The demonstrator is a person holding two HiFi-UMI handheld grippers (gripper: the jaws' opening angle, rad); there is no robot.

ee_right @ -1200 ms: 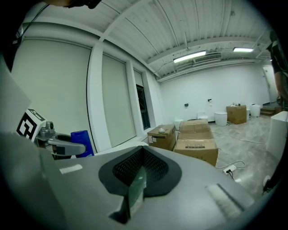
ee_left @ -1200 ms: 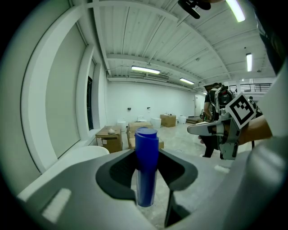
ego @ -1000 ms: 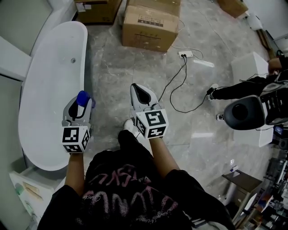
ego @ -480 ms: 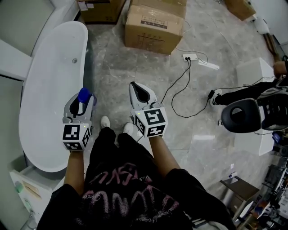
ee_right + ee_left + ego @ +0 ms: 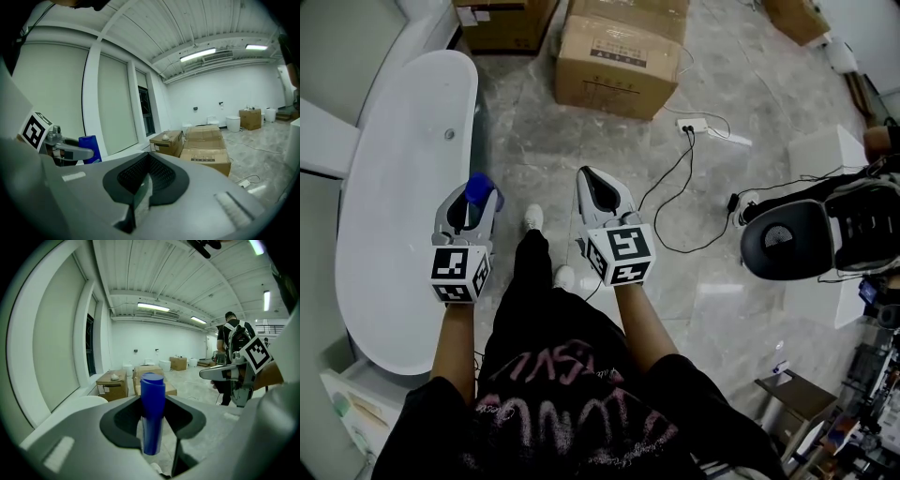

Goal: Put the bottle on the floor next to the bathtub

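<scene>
A blue bottle (image 5: 478, 190) stands upright between the jaws of my left gripper (image 5: 467, 214), which is shut on it. In the left gripper view the blue bottle (image 5: 152, 412) fills the gap between the jaws. The left gripper hangs over the right rim of the white bathtub (image 5: 394, 178), at about its middle. My right gripper (image 5: 602, 194) is held over the grey floor (image 5: 534, 131) to the right, shut with nothing in it. The right gripper view shows the blue bottle (image 5: 90, 146) off to the left.
Cardboard boxes (image 5: 617, 52) stand on the floor ahead. A power strip with black cables (image 5: 698, 127) lies to the right. A person with a black backpack (image 5: 792, 239) stands at the right. The person's own legs and white shoes (image 5: 533, 218) are below the grippers.
The person has stepped forward: the left foot has come up beside the tub. Both grippers hold their pose, the bottle still in the left one.
</scene>
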